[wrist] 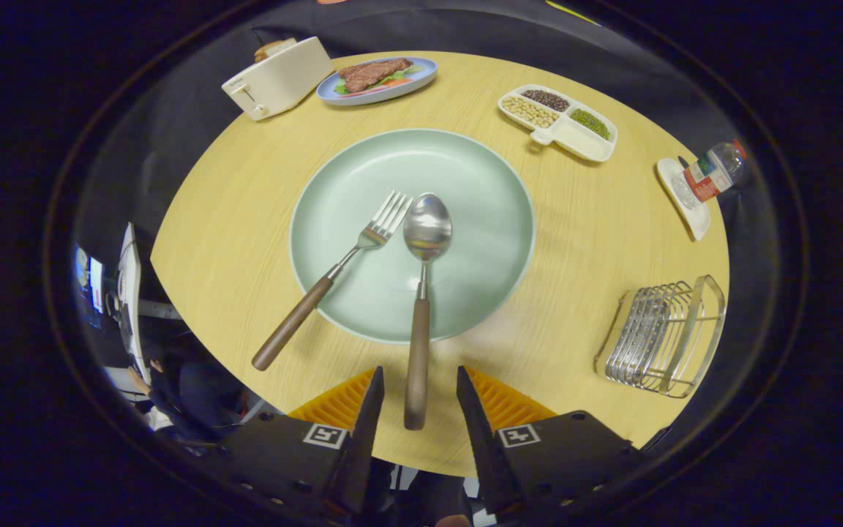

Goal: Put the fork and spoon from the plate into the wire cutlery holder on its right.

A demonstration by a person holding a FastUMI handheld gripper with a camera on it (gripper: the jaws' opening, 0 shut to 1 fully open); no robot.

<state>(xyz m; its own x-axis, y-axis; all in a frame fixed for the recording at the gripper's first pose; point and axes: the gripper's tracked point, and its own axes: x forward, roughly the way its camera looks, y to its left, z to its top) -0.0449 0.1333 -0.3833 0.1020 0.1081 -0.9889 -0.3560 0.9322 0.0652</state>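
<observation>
Two pieces on the green plate [480, 183]: spoon [421, 293] at centre, its wooden handle running back to 6 o'clock between my tongs [419, 391], which gape wide and grip nothing; fork [334, 274] just beside it, handle angled to 7 o'clock. Both look light, stiff, slick on the metal, so I'd take the wood end overhanging the surface [246, 190]. Wire holder [663, 337] sits at 3 o'clock, path looks open; toaster [279, 77], steak dish [377, 79], bean tray [559, 121], bottle [710, 172] well apart.

fork [334, 272], spoon [421, 293] on plate [480, 183], holder [663, 337] right
</observation>
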